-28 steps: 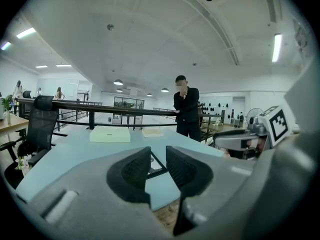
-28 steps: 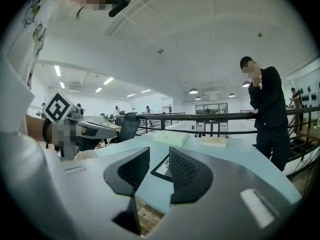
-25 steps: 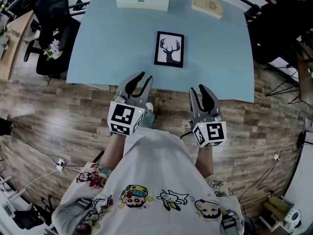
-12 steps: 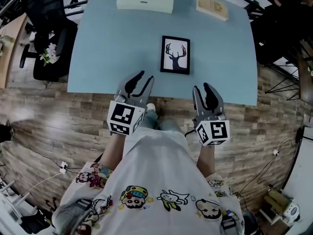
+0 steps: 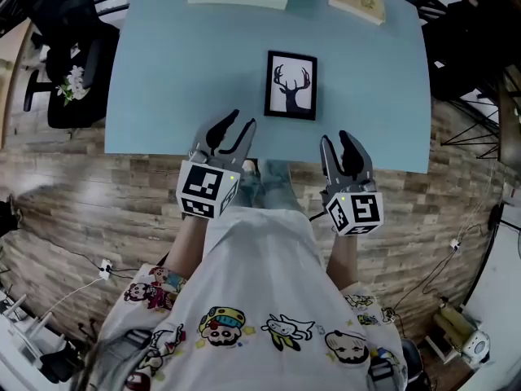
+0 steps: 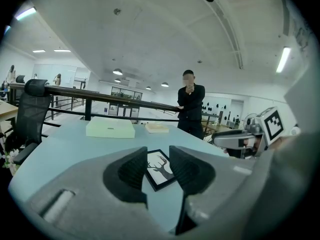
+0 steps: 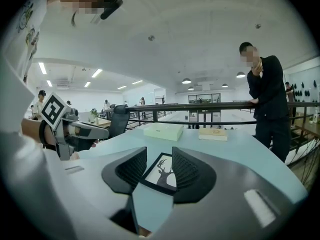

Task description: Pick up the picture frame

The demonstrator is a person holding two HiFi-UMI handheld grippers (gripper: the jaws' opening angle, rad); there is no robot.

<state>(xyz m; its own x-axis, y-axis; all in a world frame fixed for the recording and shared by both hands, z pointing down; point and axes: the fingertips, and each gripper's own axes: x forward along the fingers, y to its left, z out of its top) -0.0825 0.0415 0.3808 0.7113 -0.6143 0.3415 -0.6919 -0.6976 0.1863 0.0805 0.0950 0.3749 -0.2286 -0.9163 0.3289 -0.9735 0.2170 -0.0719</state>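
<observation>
Picture frame [image 5: 291, 85] is lying ahead, probably stiff, light, fragile; I am aiming for its edges, while left gripper [image 5: 230, 129] and right gripper [image 5: 345, 145], empty, have just been opening wide.

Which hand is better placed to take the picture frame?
Right, narrowly. The left tongs and right tongs have just been opening, both empty, short of the picture frame; the right gripper view shows it nearer, centred.
</observation>
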